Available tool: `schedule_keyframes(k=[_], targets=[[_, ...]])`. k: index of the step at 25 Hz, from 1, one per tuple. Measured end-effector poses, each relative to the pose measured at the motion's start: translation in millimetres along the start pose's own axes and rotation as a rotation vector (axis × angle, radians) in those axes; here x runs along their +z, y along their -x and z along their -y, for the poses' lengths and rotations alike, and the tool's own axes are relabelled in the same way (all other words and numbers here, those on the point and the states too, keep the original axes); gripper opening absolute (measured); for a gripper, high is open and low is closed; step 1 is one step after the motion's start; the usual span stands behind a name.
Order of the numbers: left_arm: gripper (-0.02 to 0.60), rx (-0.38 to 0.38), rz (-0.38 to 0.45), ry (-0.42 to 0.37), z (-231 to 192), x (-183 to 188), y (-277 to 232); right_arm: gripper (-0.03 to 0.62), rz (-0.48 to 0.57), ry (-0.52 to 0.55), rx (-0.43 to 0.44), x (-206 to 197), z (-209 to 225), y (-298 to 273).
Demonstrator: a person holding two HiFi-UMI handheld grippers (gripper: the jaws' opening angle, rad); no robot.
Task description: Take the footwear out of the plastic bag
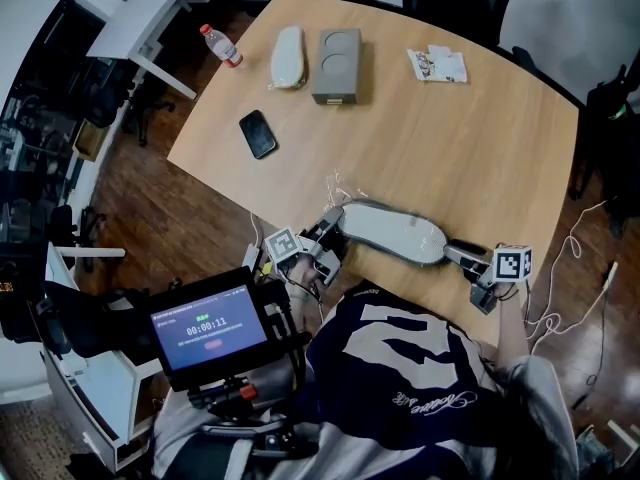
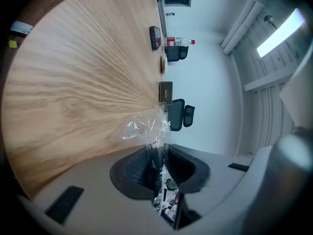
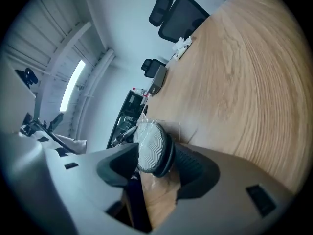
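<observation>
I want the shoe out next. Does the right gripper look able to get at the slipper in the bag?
Likely yes: one end of the slipper sits clamped between the jaws of the right gripper, while the left gripper pinches the plastic bag.

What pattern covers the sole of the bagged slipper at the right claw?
A pale zigzag tread on the sole, clearest in the right gripper view.

Out on the light wooden table (image 1: 480, 158), a black smartphone (image 1: 258, 133) lies flat near the left edge. Further back, a clear plastic bottle with a red cap (image 1: 221, 46) lies on its side. A grey rectangular box with two round hollows (image 1: 337, 65) sits mid-table, a crumpled white paper packet (image 1: 437, 65) well to its right. Down low, a black screen (image 1: 210, 328) glows blue.
</observation>
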State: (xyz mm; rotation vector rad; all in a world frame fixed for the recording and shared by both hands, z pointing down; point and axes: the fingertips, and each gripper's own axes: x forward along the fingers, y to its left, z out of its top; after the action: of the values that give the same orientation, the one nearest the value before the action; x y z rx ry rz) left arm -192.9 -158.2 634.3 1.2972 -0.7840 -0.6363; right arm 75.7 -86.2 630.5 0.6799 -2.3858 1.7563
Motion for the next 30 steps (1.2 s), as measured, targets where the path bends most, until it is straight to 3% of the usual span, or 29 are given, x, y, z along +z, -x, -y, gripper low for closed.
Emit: schedule_keyframes(k=[1,3,5,7,9,13,15,19,22,23,30], targets=[[0.064,-0.031,-0.025,-0.011,7,-5,-3,0.232,-0.004,0.003,-0.007,-2,2,1],[0.133,-0.064,-0.104,-0.06,15,-20,-11,0.232,-0.001,0.002,-0.015,-4,4,2],[0.187,-0.037,-0.146,-0.119,12,-29,-18,0.232,0.006,0.007,-0.025,-4,2,2],[0.184,-0.004,-0.12,-0.116,6,-28,-22,0.232,-0.005,0.024,-0.035,-5,-2,0],[0.124,-0.006,-0.088,-0.059,6,-26,-21,0.232,-0.008,0.037,-0.03,-5,-7,-1],[0.112,-0.1,-0.026,0.115,15,-22,-17,0.232,0.031,0.061,-0.016,0,-17,4],[0.112,-0.142,-0.01,0.146,20,-20,-15,0.232,0.046,0.07,0.005,4,-23,5],[0.112,-0.166,-0.052,0.136,27,-28,-17,0.232,0.096,0.028,0.086,17,-39,4],[0.112,-0.164,-0.076,0.111,33,-38,-23,0.227,0.076,0.004,0.103,20,-43,-5],[0.112,-0.159,-0.071,0.1,33,-39,-25,0.181,0.069,0.005,0.097,20,-42,-7],[0.114,-0.127,-0.063,0.005,41,-33,-27,0.109,0.062,-0.099,0.155,24,-50,-4]])
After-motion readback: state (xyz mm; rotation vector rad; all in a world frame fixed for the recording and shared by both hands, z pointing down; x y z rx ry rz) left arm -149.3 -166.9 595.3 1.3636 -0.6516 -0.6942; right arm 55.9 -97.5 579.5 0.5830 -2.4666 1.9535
